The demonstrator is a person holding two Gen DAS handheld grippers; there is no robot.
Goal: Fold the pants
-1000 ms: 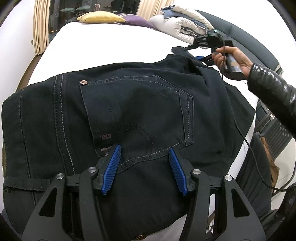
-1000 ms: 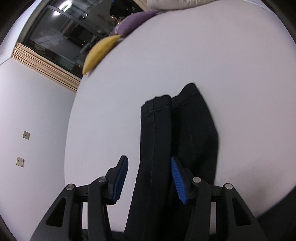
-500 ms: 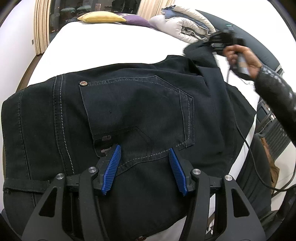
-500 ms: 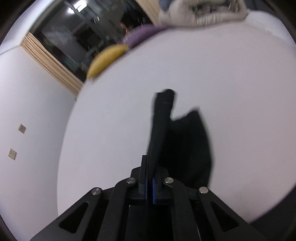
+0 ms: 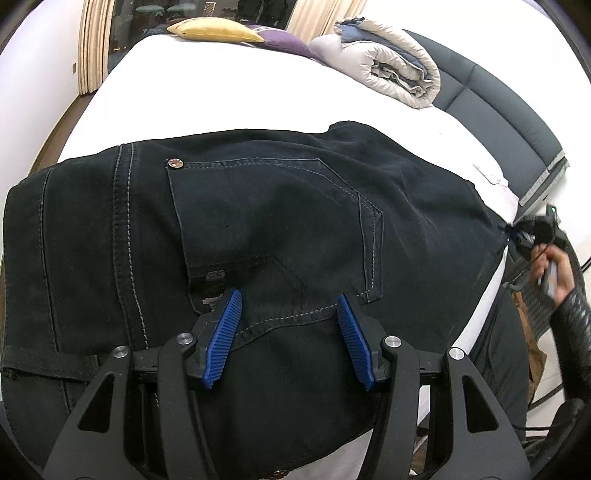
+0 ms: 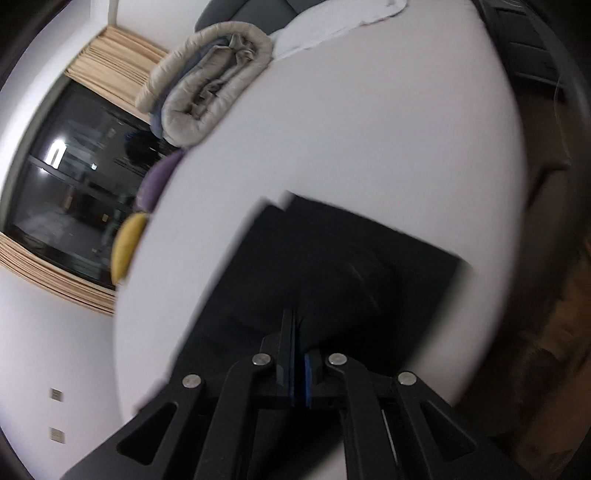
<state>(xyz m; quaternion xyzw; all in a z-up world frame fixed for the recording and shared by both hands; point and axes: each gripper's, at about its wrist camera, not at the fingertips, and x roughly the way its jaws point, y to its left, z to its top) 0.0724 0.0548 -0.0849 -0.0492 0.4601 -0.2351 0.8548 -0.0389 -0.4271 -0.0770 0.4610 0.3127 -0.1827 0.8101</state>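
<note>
Black denim pants (image 5: 258,221) on bed (image 5: 221,85); left hand-held gripper (image 5: 288,332) half-open, empty, steadying; right hand-held gripper (image 6: 300,354) clamped, seemingly on hem, folding.

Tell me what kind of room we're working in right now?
Most likely a bedroom: the pants lie on a white bed with a dark padded headboard, a rolled duvet and pillows at the far side, and curtains by a dark window.

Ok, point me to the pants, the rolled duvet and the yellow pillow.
pants (image 5: 258,221), left wrist view, back pocket panel.
rolled duvet (image 5: 391,66), left wrist view, outer roll.
yellow pillow (image 5: 214,29), left wrist view, top face.
</note>
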